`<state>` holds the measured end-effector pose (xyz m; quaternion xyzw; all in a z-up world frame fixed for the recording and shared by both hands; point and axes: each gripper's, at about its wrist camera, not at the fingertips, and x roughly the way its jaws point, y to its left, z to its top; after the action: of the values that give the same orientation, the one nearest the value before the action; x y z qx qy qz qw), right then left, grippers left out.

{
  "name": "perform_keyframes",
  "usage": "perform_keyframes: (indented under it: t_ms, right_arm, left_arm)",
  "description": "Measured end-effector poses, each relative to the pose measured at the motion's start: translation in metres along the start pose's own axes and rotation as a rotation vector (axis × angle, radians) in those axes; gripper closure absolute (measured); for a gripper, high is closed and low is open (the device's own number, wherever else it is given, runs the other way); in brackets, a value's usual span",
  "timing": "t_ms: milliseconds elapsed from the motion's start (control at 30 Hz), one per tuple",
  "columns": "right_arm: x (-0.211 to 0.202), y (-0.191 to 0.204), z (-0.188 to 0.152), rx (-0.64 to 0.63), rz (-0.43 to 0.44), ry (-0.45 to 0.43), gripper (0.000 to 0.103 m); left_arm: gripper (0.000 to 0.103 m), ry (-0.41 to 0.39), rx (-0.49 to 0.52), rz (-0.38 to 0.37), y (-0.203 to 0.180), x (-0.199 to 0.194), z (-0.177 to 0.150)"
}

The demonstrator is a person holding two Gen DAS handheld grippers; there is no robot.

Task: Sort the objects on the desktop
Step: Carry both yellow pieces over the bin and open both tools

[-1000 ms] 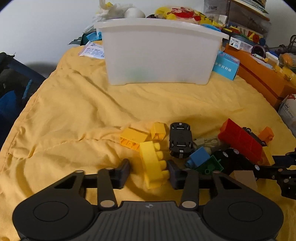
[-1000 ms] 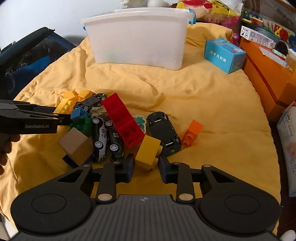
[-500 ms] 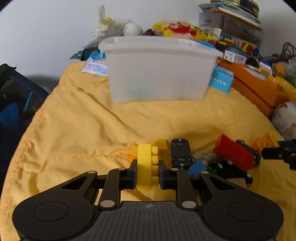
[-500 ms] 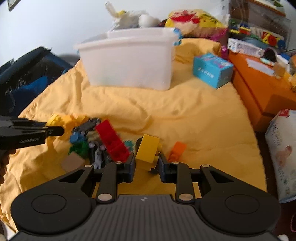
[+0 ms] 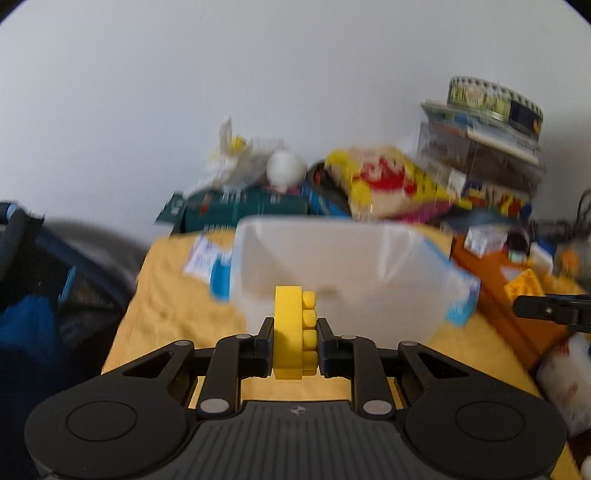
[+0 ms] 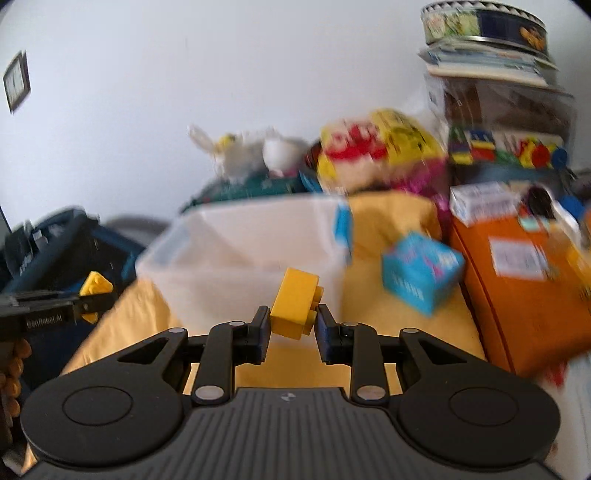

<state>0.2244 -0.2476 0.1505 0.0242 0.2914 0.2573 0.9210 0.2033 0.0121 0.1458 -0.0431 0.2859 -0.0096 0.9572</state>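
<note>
Two grippers, each with one yellow brick in its jaws, are what we list first, both placed against the white plastic bin (image 5: 343, 266) as our landmark. Item one: our left gripper (image 5: 295, 345) pinches a long yellow studded brick (image 5: 293, 332) set on edge, studs facing right, held in the air just in front of the bin's near wall. Item two: our right gripper (image 6: 290, 326) pinches a shorter yellow brick (image 6: 295, 302), tilted, studs toward the right pad, also held in the air in front of the bin's near wall. Item three: the bin itself, translucent, open at the top, standing on a yellow cloth (image 6: 388, 325); its inside looks pale, and blur keeps us from telling what lies in it. Item four: a blue carton (image 6: 421, 273), on the cloth to the right of the bin. Item five: an orange box (image 6: 524, 295), farther right of the bin, beyond the carton. Item six: a yellow and red printed bag (image 5: 384, 181) and a white round object (image 5: 286, 170), behind the bin against the wall. Item seven: a stack of books topped by a round tin (image 6: 484, 20), behind and to the right of the bin.
</note>
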Motion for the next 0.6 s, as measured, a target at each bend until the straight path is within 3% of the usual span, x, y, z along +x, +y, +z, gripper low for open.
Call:
perform_keyframes:
  t_ms: [200,467,500,533,567,600]
  right_arm:
    - [0.052,0.001,0.048,-0.043,0.007,0.032,0.074]
    - [0.105,0.007,0.067,-0.073,-0.048,0.127,0.073]
    - [0.109,0.010,0.067,-0.088,-0.062,0.134,0.069]
    - [0.114,0.012,0.068,-0.098,-0.067,0.147,0.061]
    - [0.116,0.014,0.067,-0.109,-0.068,0.157,0.041]
    - [0.116,0.015,0.067,-0.123,-0.067,0.145,0.037]
  left_arm:
    - [0.078,0.008,-0.034,-0.009,0.001,0.038,0.045]
    - [0.075,0.054,-0.012,0.000,-0.007,0.084,0.061]
    - [0.069,0.053,-0.007,0.004,-0.007,0.088,0.061]
    - [0.053,0.060,-0.005,0.014,-0.008,0.093,0.060]
    - [0.046,0.066,-0.008,0.029,-0.008,0.095,0.059]
    - [0.042,0.065,-0.010,0.047,-0.007,0.096,0.057]
